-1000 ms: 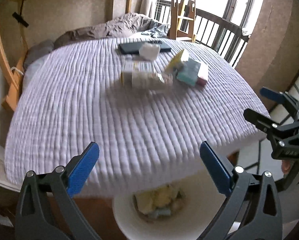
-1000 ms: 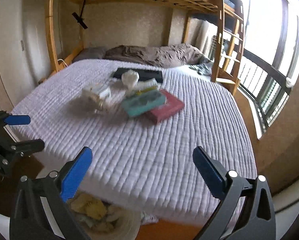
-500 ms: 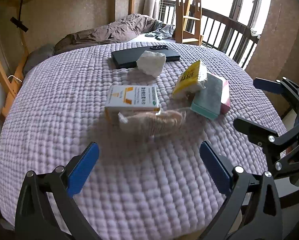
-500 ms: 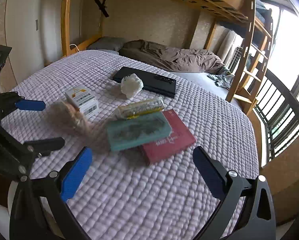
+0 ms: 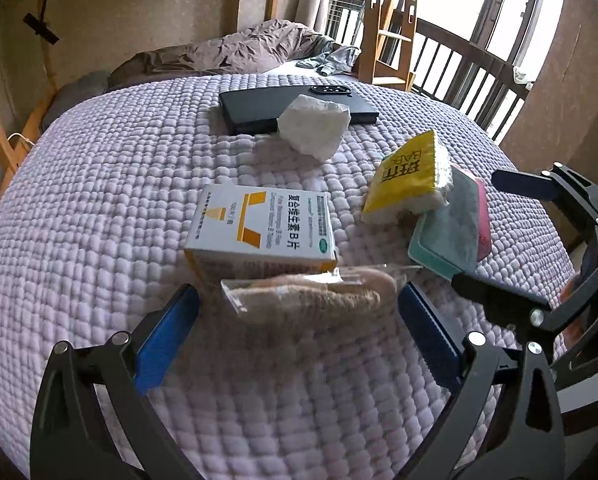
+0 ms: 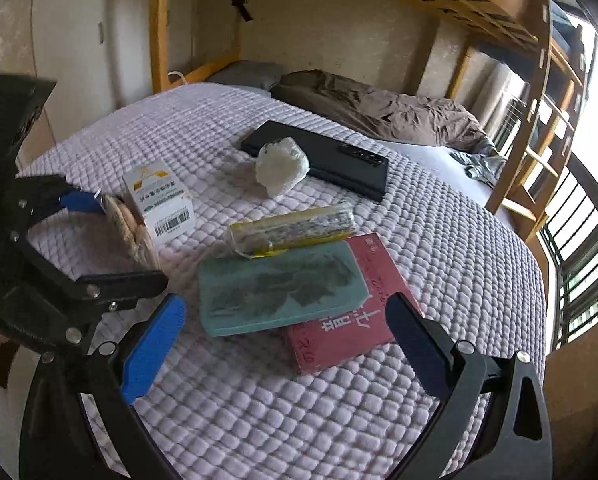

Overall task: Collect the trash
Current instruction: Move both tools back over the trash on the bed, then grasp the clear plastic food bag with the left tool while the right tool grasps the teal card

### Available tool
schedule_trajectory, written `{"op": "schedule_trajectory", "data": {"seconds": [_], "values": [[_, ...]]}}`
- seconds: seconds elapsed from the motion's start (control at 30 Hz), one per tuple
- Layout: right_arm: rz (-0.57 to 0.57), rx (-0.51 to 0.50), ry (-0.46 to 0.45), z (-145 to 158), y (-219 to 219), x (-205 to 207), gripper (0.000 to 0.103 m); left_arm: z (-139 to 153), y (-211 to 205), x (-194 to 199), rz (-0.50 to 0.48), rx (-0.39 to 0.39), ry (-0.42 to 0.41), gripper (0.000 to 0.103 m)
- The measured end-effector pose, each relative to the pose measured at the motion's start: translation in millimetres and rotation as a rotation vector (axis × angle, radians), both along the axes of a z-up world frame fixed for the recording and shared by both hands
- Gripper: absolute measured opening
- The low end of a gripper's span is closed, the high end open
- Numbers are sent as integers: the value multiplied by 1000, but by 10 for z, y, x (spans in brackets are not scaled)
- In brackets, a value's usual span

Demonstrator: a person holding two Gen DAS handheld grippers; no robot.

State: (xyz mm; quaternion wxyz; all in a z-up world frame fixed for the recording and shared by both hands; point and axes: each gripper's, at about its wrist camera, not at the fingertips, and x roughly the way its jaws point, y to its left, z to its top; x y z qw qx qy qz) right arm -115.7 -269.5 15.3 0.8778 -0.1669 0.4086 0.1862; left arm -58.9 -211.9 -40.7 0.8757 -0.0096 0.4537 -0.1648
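Note:
A clear plastic wrapper with brownish contents [image 5: 311, 298] lies on the purple quilted bed, between the open fingers of my left gripper [image 5: 299, 324]. The wrapper [image 6: 129, 228] also shows in the right wrist view. Just behind it lies a white and orange medicine box [image 5: 261, 232]. A crumpled white tissue [image 5: 313, 126] lies further back, and a yellow wrapped bar [image 5: 413, 178] leans on the books. My right gripper [image 6: 283, 344] is open and empty over a teal book [image 6: 283, 288] and a red book [image 6: 347, 320].
A black flat device [image 5: 299, 106] lies at the back of the bed. A brown blanket [image 6: 379, 104] is heaped by the wall. The wooden bunk frame and ladder [image 5: 391, 24] stand at the far right, with a railing and window beyond.
Both grippers have moved from the bed's foot, over a white bin, forward onto the bed. My left gripper now brackets the clear wrapper; my right gripper hangs over the books.

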Motion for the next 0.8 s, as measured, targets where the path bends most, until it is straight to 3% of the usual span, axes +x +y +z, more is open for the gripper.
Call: {"op": "schedule_trajectory", "data": {"seconds": [0.47, 0.8], "values": [[5, 20, 22, -71, 14, 95, 90, 30, 29, -1, -8, 33, -19, 77], [-85, 118, 48, 56, -110, -136, 90, 72, 68, -63, -6, 35, -14, 76]]}}
